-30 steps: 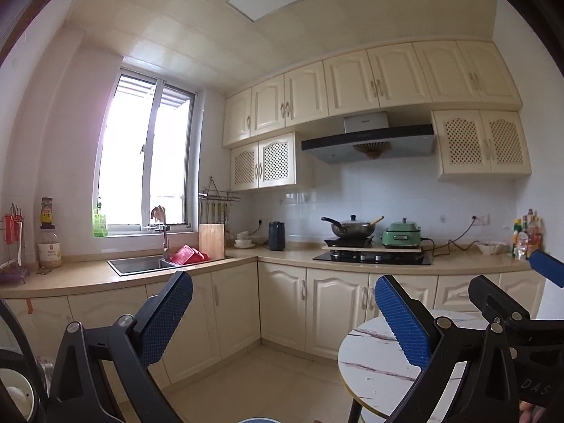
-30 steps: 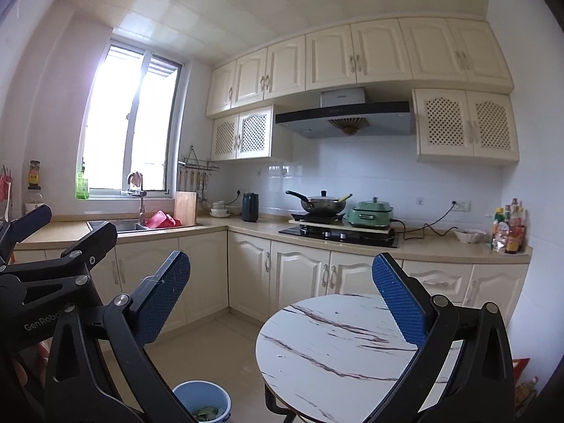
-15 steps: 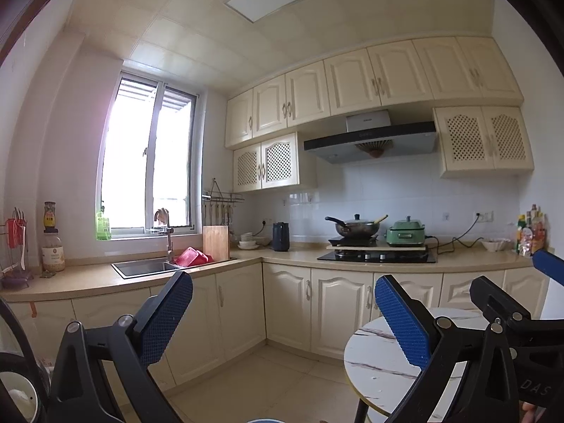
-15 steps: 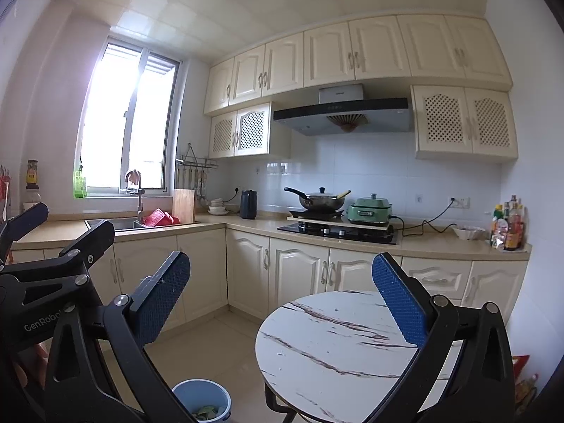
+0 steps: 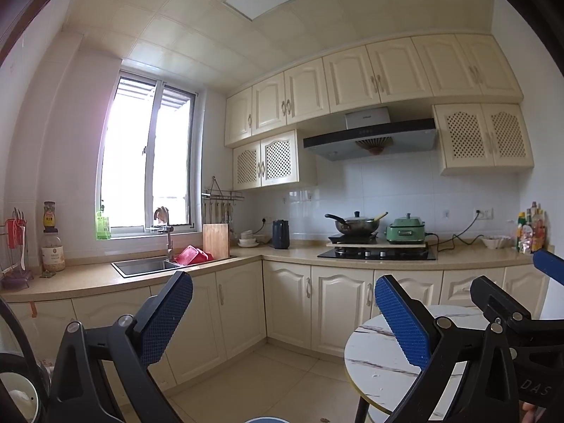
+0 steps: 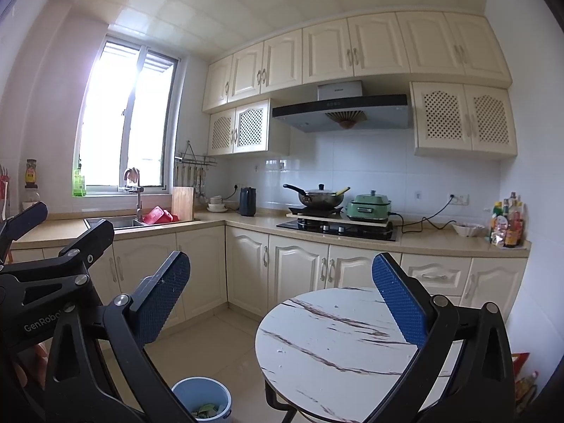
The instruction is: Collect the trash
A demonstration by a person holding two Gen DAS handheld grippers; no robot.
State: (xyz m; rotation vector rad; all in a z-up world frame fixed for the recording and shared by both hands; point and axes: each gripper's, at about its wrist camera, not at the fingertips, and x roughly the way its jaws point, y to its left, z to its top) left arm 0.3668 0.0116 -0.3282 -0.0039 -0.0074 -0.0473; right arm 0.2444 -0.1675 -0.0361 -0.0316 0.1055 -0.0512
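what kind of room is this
A home kitchen, most likely: a sink under the window, a wok on the stove beneath a range hood, and cream cabinets all round.

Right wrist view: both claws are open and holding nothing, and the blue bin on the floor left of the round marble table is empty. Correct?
Not quite. The blue bin is not empty: the right wrist view shows green scraps lying in its bottom. The rest stands: it sits on the floor left of the round marble table, and the left claw and right claw are open, holding nothing.
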